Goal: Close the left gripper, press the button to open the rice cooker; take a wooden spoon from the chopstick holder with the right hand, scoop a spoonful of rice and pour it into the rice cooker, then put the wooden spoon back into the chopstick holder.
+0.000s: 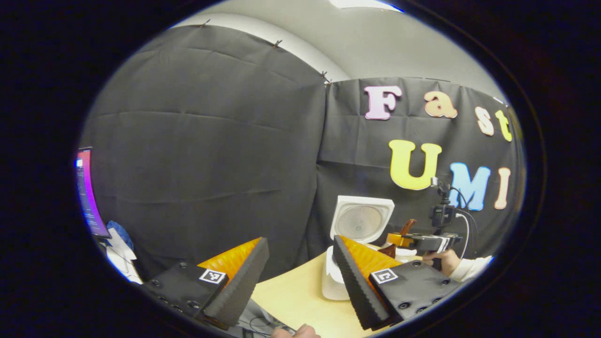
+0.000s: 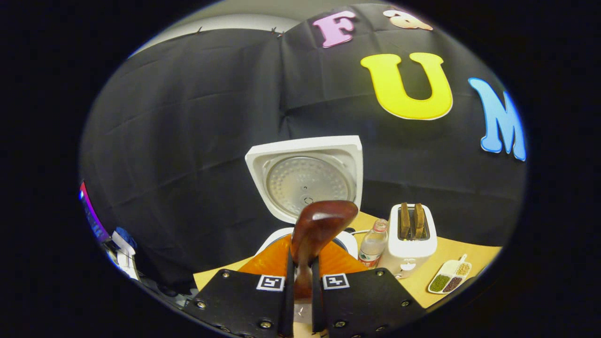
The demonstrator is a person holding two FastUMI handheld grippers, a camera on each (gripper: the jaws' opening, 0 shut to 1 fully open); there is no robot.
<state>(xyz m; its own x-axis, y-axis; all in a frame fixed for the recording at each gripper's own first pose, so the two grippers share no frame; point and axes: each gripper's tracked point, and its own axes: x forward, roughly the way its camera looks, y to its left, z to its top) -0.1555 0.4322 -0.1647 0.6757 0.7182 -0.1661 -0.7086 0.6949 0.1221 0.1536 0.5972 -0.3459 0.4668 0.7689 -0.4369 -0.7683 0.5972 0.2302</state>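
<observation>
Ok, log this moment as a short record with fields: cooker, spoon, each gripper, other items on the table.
rice cooker: lid up, open
wooden spoon: clamped in right gripper, bowl end over the cooker
left gripper: jaws apart, holding nothing
table: toaster, plastic bottle, divided dish of grains

The wooden spoon looked dark, smooth and glossy, its polished bowl catching the light. The rice cooker had a smooth white plastic shell, and the inner face of its raised lid was dull, dimpled metal; the toaster beside it was glossy white plastic, and the bottle clear plastic. The table looked matt and pale like wood, the backdrop creased matt cloth.
</observation>
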